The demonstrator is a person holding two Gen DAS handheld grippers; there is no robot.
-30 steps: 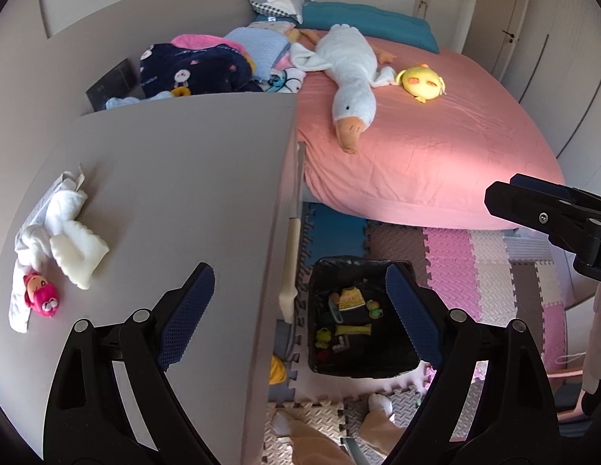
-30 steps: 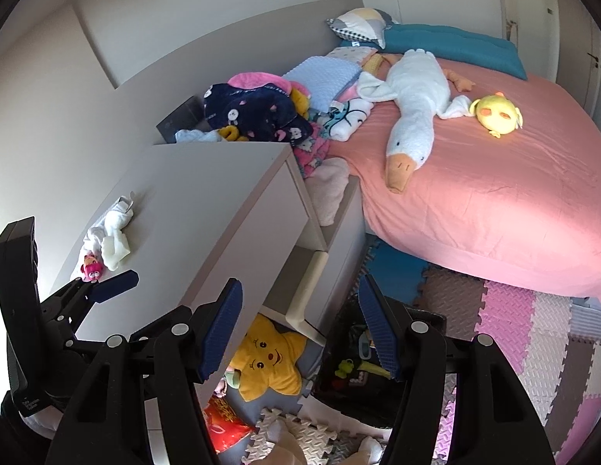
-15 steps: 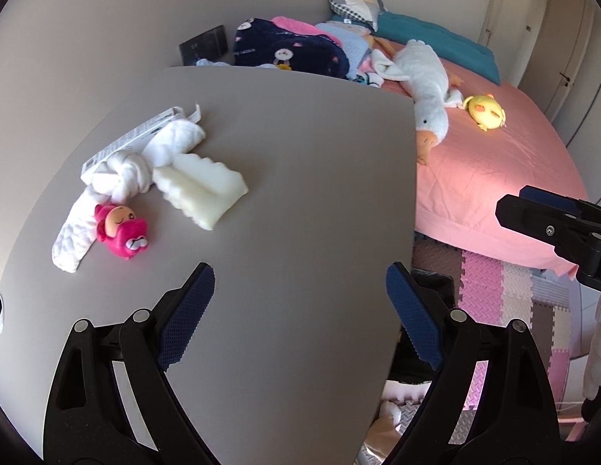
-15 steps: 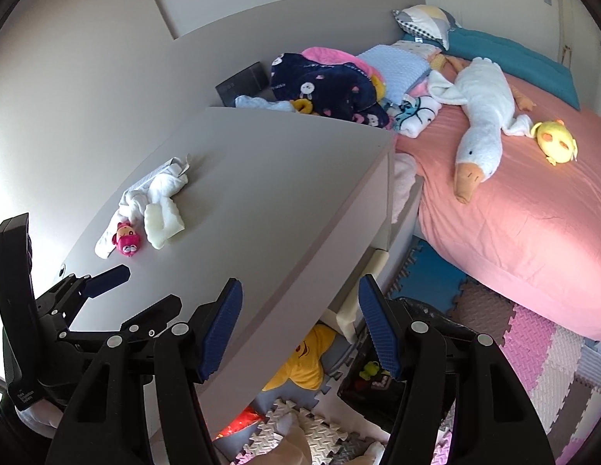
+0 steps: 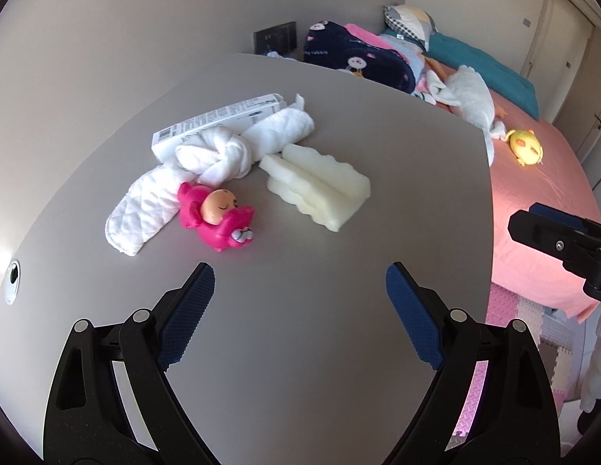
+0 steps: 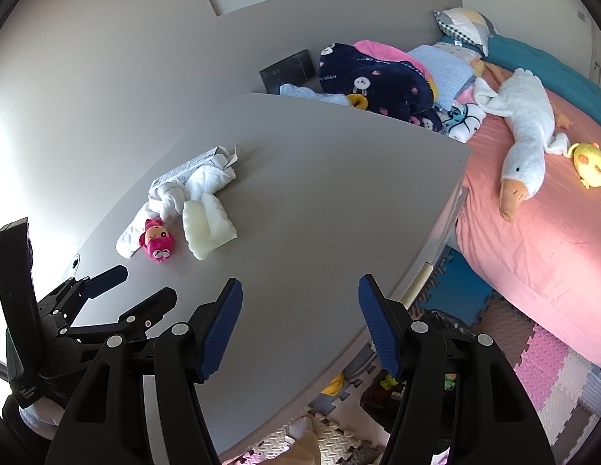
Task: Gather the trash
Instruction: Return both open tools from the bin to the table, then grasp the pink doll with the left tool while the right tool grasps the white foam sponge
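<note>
Clearly both tools are hanging empty over the bench [image 5: 320, 329], left tool [image 5: 300, 310] spread wide, right tool [image 6: 300, 325] half apart. Trash is lying ahead: foam scrap [image 5: 320, 186] and carton [image 5: 219, 120], tangled beside cloth [image 5: 207, 162] and pink toy [image 5: 219, 217], risking a wrong grab.

Matt grey tabletop [image 5: 300, 271]; quilted white cloth [image 5: 153, 201]; glossy pink plastic toy [image 5: 219, 217].
</note>
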